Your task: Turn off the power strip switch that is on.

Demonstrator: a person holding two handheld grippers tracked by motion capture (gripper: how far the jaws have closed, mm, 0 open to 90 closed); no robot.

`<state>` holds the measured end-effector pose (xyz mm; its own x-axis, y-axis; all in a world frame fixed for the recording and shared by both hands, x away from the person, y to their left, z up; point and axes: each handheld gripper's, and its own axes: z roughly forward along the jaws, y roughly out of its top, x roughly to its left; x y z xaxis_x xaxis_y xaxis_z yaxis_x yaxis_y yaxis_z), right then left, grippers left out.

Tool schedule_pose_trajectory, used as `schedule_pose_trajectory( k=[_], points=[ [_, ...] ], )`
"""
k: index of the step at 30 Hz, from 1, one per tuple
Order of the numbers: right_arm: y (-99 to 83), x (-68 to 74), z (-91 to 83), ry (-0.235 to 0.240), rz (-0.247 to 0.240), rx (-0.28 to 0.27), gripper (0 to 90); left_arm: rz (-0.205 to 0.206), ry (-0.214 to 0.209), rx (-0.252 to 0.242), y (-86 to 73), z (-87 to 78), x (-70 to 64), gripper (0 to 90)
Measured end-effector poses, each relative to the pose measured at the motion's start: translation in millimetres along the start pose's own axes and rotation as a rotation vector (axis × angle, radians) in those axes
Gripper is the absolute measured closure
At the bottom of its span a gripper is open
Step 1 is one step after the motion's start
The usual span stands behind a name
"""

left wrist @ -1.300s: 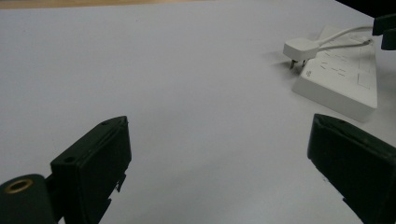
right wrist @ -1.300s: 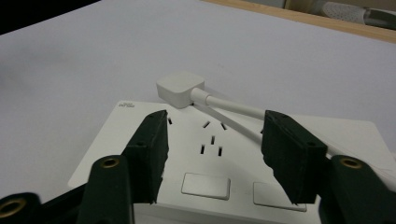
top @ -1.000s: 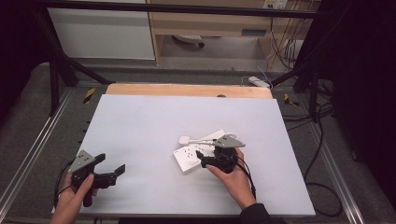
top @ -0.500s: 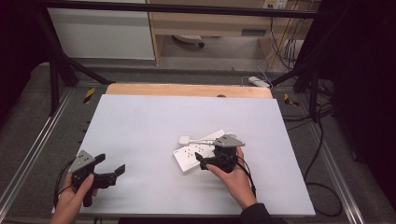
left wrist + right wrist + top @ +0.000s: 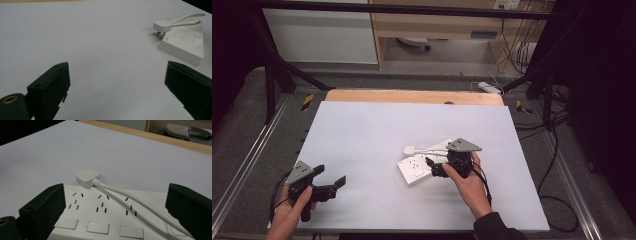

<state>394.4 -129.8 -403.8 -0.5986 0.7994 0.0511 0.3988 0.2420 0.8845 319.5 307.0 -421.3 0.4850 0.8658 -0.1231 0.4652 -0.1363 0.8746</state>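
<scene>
A white power strip (image 5: 414, 168) lies flat, right of the table's centre. Its white plug (image 5: 409, 149) rests unplugged at the strip's far left corner, and the white cable (image 5: 432, 148) runs back over the strip. My right gripper (image 5: 433, 167) hovers open just over the strip's near right end. In the right gripper view the strip (image 5: 105, 207), plug (image 5: 87, 178) and cable (image 5: 135, 200) lie between the wide jaws of that gripper (image 5: 115, 188). My left gripper (image 5: 330, 175) stands open at the near left, empty. The left gripper (image 5: 117, 67) view has the strip (image 5: 183, 42) and plug (image 5: 162, 25) farther off.
The white tabletop (image 5: 377, 125) ends in a wooden strip (image 5: 412, 96) along its far edge. Metal rails (image 5: 247, 165) run along both sides. Beyond the far right corner a white adapter (image 5: 488, 87) lies on the floor, and cables (image 5: 557, 150) trail off to the right.
</scene>
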Motion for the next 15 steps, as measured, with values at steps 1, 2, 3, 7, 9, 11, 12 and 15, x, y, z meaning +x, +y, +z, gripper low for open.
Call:
schedule_pose_trajectory(
  k=[1,2,3,7,9,11,12,15],
  points=[
    [1.1,-1.0,0.1,0.002,0.002,0.0,3.5,0.0,0.0,0.0,0.0,0.0,0.0,6.2],
    [1.9,-1.5,0.0,0.003,0.006,0.002,3.8,-0.001,0.0,-0.001,0.0,-0.2,-0.1,6.2],
    [3.2,-2.5,-0.1,0.006,0.009,0.0,3.7,-0.001,-0.001,-0.002,0.0,-0.3,0.0,6.2],
    [8.6,-5.2,-0.8,0.005,0.008,-0.004,3.5,-0.006,-0.002,-0.002,-0.1,-0.5,0.2,6.2],
    [11.4,-6.6,-1.2,0.005,0.01,-0.005,3.3,-0.006,-0.001,-0.001,-0.2,-0.5,0.5,6.2],
    [14.7,-8.2,-2.3,0.002,0.007,-0.002,3.3,-0.006,-0.003,-0.002,-0.1,-0.6,0.4,6.2],
    [16.1,-9.1,-2.6,0.002,0.004,-0.005,3.3,-0.006,-0.003,-0.001,-0.1,-0.6,0.4,6.2],
    [22.4,-13.0,-6.3,-0.002,0.006,-0.018,3.6,-0.006,-0.006,0.001,-0.3,-0.2,0.3,6.2]
  ],
)
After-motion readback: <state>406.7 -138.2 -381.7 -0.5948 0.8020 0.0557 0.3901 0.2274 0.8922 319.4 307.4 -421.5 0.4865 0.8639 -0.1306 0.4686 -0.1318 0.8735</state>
